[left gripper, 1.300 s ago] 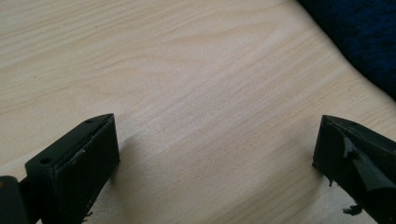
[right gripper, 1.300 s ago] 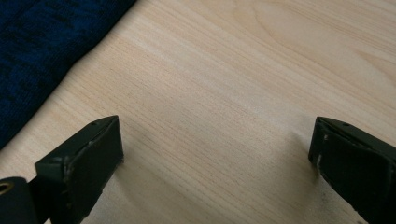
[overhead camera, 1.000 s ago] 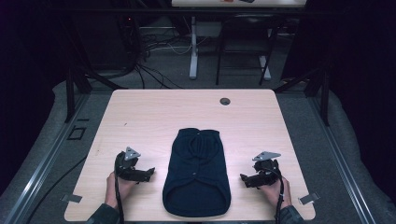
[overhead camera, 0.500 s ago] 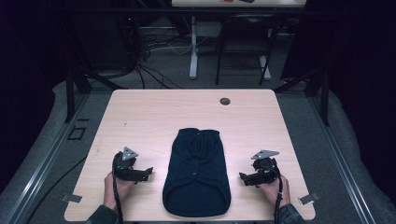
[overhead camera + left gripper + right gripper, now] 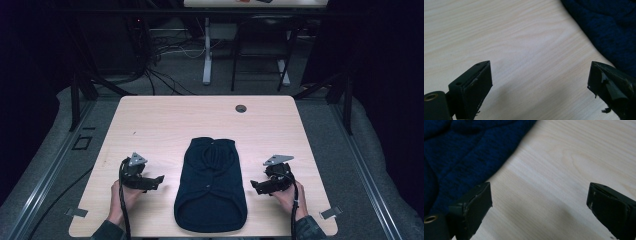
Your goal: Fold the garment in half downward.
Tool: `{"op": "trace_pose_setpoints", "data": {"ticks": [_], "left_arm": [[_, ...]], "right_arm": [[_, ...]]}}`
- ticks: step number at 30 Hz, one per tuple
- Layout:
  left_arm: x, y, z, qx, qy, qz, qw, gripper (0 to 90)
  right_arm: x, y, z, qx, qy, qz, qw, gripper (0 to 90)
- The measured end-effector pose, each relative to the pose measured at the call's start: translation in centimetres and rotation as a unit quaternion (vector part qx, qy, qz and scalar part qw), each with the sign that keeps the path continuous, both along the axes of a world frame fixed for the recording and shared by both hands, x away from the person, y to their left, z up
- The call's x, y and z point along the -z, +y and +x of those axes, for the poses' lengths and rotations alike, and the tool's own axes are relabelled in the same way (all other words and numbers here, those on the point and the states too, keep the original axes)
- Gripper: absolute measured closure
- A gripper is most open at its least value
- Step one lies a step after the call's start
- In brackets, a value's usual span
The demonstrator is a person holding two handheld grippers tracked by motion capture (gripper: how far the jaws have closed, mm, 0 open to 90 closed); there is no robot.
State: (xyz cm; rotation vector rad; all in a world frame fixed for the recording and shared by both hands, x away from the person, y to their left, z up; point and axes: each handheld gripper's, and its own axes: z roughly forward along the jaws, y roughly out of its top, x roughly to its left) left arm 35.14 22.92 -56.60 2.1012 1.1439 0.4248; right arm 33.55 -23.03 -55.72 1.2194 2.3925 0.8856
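A dark navy knitted garment lies flat in the middle of the light wooden table, its wide hem toward the front edge. My left gripper rests on the table just left of it, jaws wide open and pointing at the cloth. In the left gripper view the garment sits at the upper right, beyond the gripper. My right gripper rests to the right of the garment, open as well. The right gripper view has the knit at the upper left, with the gripper over bare wood.
A round cable hole sits near the table's far edge. Behind the table stand a desk leg, a chair frame and cables on the floor. Metal rails run along the floor on both sides.
Both grippers have shifted slightly toward the front edge of the table; the garment has not moved.
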Motion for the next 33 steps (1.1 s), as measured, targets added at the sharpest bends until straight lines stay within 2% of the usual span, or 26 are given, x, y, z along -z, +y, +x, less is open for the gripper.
{"op": "trace_pose_setpoints", "data": {"ticks": [4,7,10,12,18,21,26,30,33], "left_arm": [[-0.6,-0.3,0.5,0.004,-0.002,-0.014,0.9999,6.3],[-0.9,-0.7,0.9,0.012,-0.004,-0.012,0.9998,6.7],[-1.2,-1.3,1.3,0.02,0.0,-0.015,0.9997,7.4],[-1.3,-1.8,1.6,0.026,0.003,-0.014,0.9996,7.5],[-1.4,-3.4,2.8,0.041,0.005,-0.008,0.9991,7.5],[-1.5,-4.1,3.5,0.048,0.008,-0.006,0.9988,7.5],[-1.6,-5.1,4.9,0.055,0.016,-0.009,0.9983,7.4],[-2.0,-6.0,6.1,0.06,0.016,0.0,0.9981,7.2],[-2.4,-6.4,7.1,0.064,0.023,-0.006,0.9977,6.8]], "right_arm": [[-0.5,0.5,0.5,-0.006,-0.004,0.001,1.0,6.0],[-0.9,0.9,1.0,-0.013,-0.007,0.0,0.9999,6.3],[-1.4,1.4,1.4,-0.016,-0.013,0.01,0.9997,6.2],[-1.7,1.7,1.6,-0.021,-0.015,0.005,0.9997,6.2],[-2.0,2.5,2.7,-0.028,-0.012,0.011,0.9995,6.2],[-2.3,2.6,3.4,-0.027,-0.011,0.021,0.9993,6.2],[-2.6,3.3,4.5,-0.029,-0.009,0.026,0.9992,6.2],[-2.5,4.0,5.3,-0.03,-0.005,0.027,0.9992,6.2],[-2.6,4.4,5.9,-0.03,-0.002,0.023,0.9993,6.3]]}}
